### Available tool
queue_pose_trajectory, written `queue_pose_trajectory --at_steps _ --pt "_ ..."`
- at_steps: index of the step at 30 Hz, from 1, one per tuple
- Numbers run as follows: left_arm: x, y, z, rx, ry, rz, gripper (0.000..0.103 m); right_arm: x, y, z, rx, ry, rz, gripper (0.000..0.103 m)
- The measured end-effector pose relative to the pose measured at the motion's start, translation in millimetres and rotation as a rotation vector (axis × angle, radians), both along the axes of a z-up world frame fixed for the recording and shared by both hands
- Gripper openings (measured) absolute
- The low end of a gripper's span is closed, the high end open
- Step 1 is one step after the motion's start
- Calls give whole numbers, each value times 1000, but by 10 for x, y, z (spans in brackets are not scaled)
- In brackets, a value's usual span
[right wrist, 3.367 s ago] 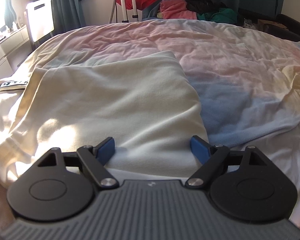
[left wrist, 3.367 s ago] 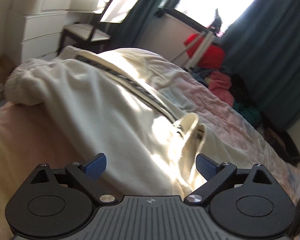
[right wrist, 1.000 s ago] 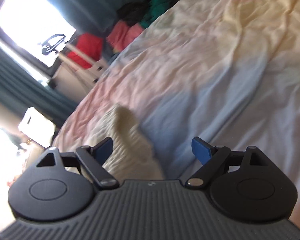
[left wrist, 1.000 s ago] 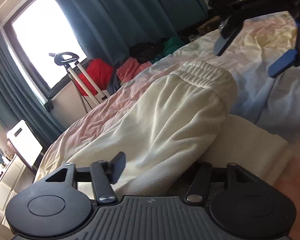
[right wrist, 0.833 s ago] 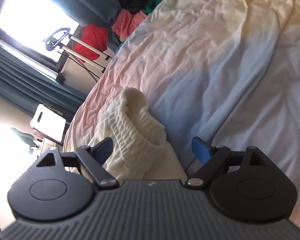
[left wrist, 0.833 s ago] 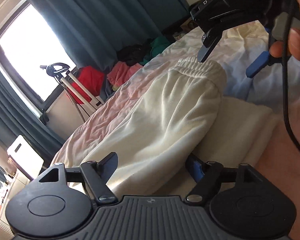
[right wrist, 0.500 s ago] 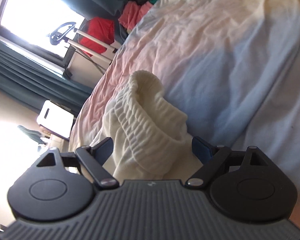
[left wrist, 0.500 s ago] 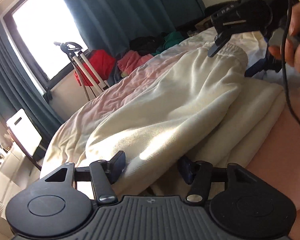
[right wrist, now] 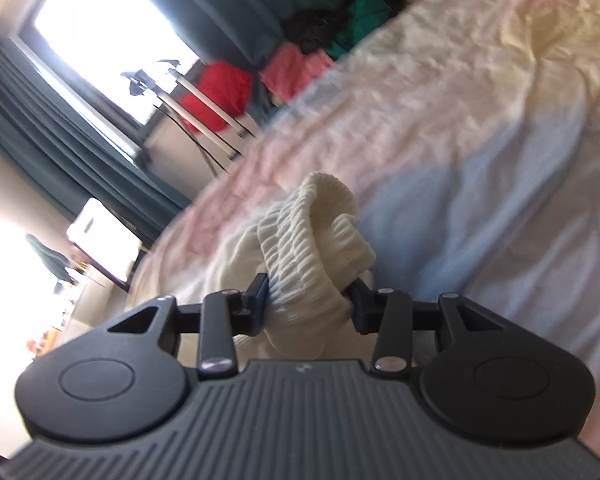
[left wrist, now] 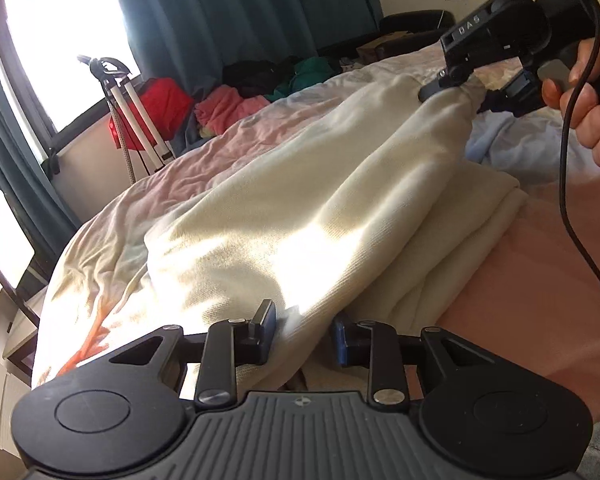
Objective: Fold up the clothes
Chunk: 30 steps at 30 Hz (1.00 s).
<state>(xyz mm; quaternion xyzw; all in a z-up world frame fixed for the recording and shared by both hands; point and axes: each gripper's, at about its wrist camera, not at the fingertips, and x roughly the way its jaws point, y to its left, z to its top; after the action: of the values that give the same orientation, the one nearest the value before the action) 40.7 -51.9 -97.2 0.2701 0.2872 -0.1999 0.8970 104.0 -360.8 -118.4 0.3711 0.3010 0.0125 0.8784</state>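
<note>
Pinching cream garment (left wrist: 300,216): left tongs (left wrist: 302,332), right tongs (right wrist: 308,300).

Daylit bedroom, blown-out window, fisheye warp

Strong daylight is admitted through the window (left wrist: 56,52), which is overexposed to plain white in both views. A glaring sunlit patch is thrown across the cream garment (left wrist: 300,236), while the teal curtains (left wrist: 228,12) are left dark. Straight lines are bent toward the edges. The right wrist view is softened by motion blur, and its left margin is washed out by glare.
</note>
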Motion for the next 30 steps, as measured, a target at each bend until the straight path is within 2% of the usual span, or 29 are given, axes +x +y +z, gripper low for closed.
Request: queue_pose_trajectory --at_steps 4,6,8,11,13,17,19,21,25,27,29,30 --pt "-10 -32 -77 38 0 0 33 58 -33 -251 29 99 -12 50" --pt "-21 -28 -94 46 -2 2 33 61 -42 -269 32 113 -17 61" --pt "-17 -9 -92 43 1 7 34 54 -24 -283 8 132 -20 80" --pt "-12 16 -86 36 5 14 34 68 1 -350 22 147 10 82" --pt "-22 24 -92 37 6 16 34 106 23 -420 47 169 45 88" --pt "-17 38 -100 33 13 20 34 209 150 -526 42 180 154 92" --pt "-12 48 -100 28 16 21 34 228 153 -540 57 180 159 92" --pt "-11 54 -100 26 19 25 34 216 100 -529 117 167 151 93" --pt "-10 60 -103 25 25 35 35 79 -40 -343 275 26 140 93" --pt "-9 63 -105 25 28 40 35 16 -41 -218 318 -72 174 93" --pt "-8 65 -106 24 31 45 35 -3 27 -143 292 -118 211 93" --pt "-9 68 -105 23 33 47 35 16 66 -160 252 -88 209 93"
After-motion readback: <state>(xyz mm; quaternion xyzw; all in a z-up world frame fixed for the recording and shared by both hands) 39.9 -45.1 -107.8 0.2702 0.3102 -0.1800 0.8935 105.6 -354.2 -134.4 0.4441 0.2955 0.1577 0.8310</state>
